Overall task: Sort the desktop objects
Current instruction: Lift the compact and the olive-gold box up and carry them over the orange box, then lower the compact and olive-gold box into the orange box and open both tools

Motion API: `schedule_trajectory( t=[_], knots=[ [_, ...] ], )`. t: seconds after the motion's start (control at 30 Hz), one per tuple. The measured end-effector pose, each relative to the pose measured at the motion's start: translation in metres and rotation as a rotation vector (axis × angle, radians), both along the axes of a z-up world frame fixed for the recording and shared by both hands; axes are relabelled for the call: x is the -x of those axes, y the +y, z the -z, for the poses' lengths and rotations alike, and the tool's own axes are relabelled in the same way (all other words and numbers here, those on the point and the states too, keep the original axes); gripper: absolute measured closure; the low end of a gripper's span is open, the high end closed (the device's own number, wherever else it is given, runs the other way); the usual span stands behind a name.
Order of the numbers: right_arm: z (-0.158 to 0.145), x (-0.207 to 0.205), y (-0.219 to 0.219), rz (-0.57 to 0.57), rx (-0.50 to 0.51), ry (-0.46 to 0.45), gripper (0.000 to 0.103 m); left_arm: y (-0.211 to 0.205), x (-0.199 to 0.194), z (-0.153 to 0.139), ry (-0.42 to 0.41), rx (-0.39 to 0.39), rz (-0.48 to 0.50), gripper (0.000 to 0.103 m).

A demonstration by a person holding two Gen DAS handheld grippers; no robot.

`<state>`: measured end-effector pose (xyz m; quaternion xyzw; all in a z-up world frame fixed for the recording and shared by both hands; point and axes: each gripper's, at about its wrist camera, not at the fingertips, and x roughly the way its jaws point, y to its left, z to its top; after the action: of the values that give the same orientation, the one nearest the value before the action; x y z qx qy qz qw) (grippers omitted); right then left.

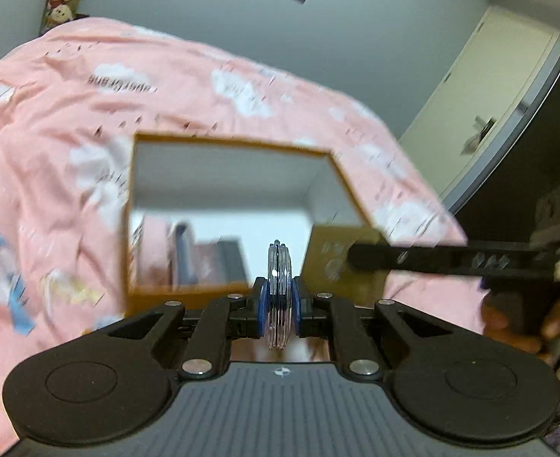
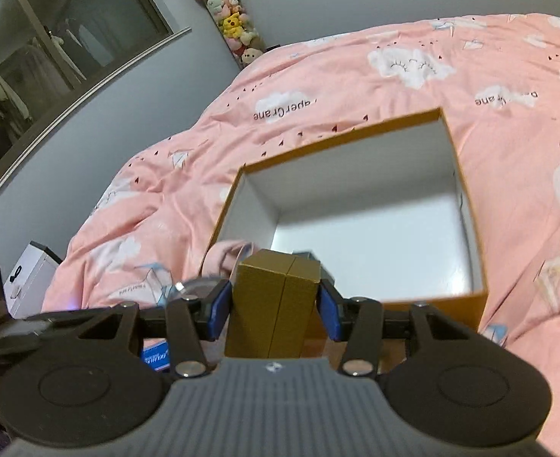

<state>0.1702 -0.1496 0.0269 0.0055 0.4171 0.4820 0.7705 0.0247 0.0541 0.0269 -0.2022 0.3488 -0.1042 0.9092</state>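
Clear discs [image 1: 279, 293]: a thin stack of round transparent pieces, perhaps coasters, held on edge and upright between blue pads, in front of the box.
Gold box [image 2: 274, 304]: small matte carton with a vertical seam, upright, clamped by its sides, just before the box's near wall.
Open box [image 2: 466, 205]: orange outside, white inside, lidless, resting on the pink bedcover; its near corner holds some blurred items.

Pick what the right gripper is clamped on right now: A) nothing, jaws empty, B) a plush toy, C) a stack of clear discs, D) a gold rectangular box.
D: in the right wrist view the blue pads of the right gripper press both sides of the gold rectangular box, held in front of the open orange box. The clear discs are in the left gripper.
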Motion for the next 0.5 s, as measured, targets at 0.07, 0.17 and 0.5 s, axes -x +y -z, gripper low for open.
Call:
schedule_trajectory(
  t=[0.07, 0.17, 0.5],
  knots=[
    [-0.003, -0.008, 0.004, 0.001, 0.014, -0.009, 0.052, -0.003, -0.012, -0.007, -0.026, -0.006, -0.007, 0.088],
    [-0.003, -0.023, 0.012, 0.002, 0.047, -0.018, 0.052, -0.009, -0.033, -0.009, -0.049, -0.036, -0.016, 0.088],
    [0.032, -0.079, 0.049, -0.029, 0.242, 0.032, 0.052, -0.031, -0.086, 0.033, 0.054, -0.1, 0.001, 0.088]
  ],
)
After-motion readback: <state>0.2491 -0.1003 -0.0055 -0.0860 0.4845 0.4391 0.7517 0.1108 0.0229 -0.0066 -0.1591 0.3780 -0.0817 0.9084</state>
